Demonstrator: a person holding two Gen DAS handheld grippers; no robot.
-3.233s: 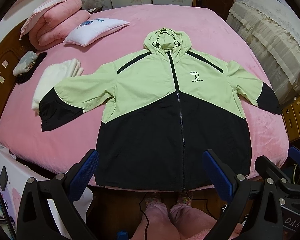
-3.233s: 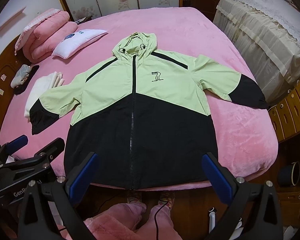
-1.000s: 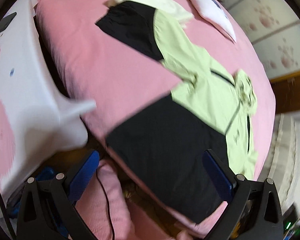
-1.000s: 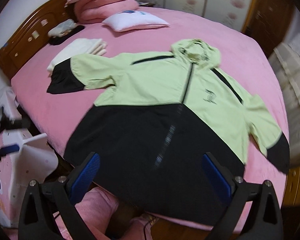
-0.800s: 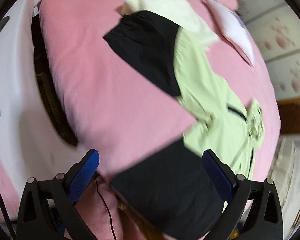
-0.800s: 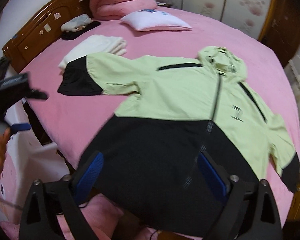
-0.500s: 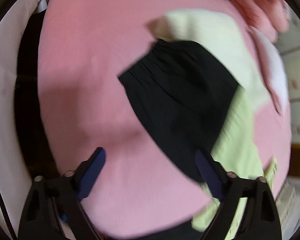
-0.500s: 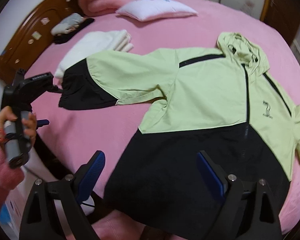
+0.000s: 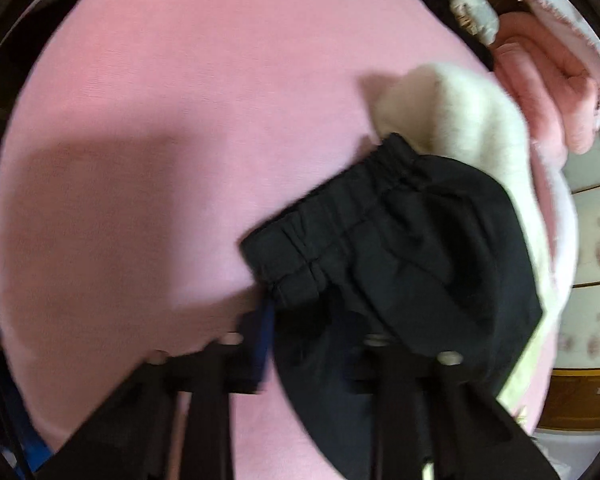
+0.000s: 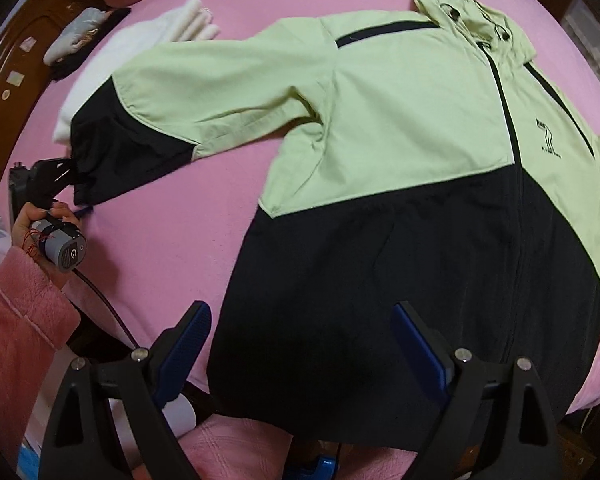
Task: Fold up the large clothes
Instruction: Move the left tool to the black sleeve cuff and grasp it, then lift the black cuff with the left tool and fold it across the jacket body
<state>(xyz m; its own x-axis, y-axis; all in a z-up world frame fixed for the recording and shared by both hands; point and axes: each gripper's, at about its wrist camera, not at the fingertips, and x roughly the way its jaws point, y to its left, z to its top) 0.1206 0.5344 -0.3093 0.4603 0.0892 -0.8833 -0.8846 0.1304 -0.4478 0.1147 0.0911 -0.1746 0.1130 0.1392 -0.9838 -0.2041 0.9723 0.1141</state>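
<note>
A hooded zip-up jacket of pale green and black thin fabric [image 10: 400,168] lies face-up and spread flat on the pink bed cover — hood toward the pillows, black hem at the near edge. Its black elasticated cuff [image 9: 340,240] — at the end of the outstretched sleeve — is slightly bunched.
</note>
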